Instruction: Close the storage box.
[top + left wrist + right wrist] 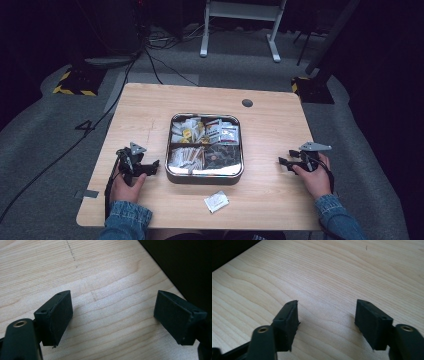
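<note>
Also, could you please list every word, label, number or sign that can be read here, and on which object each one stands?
No text can be read.
Packets in the metal tray: printing shows on several, too small and blurred to read.
White packet on the table: no legible marking.
Yellow and black hazard stripes on the floor: a pattern, no words.

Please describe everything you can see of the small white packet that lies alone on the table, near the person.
The small white packet is a flat, roughly square sachet that looks like paper or foil, with faint grey print too small to read. It lies flat on the wooden table, turned at a slight angle to the near edge. It is apart from the metal tray, just in front of it, and lies between the person's two hands. Nothing touches it except the table; both tools are away from it, at the tray's sides.
</note>
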### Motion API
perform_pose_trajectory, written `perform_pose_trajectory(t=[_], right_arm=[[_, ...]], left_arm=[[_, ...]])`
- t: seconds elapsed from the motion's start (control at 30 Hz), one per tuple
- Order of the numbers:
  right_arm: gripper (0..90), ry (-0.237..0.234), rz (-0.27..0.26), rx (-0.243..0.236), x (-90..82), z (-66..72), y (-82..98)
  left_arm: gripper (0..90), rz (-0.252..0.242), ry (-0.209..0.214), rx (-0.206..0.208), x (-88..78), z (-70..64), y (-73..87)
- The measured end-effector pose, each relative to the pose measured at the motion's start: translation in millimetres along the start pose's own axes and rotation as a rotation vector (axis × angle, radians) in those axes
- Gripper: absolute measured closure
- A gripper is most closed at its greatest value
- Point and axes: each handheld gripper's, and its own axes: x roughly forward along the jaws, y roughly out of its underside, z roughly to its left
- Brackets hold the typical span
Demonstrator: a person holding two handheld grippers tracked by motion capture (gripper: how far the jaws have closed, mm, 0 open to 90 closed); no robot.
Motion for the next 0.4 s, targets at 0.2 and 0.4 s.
perform_pose_trajectory(t=[0.2,0.4], right_arm=[[6.8,0.063,0.05,0.01,5.6,0.8,-2.3],[6.8,0.061,0.05,0.011,5.7,0.7,-2.4]], left_arm=[[15.9,0.0,0.0,0.001,0.0,-0.1,0.0],[15.9,0.0,0.0,0.001,0.0,0.0,0.0]])
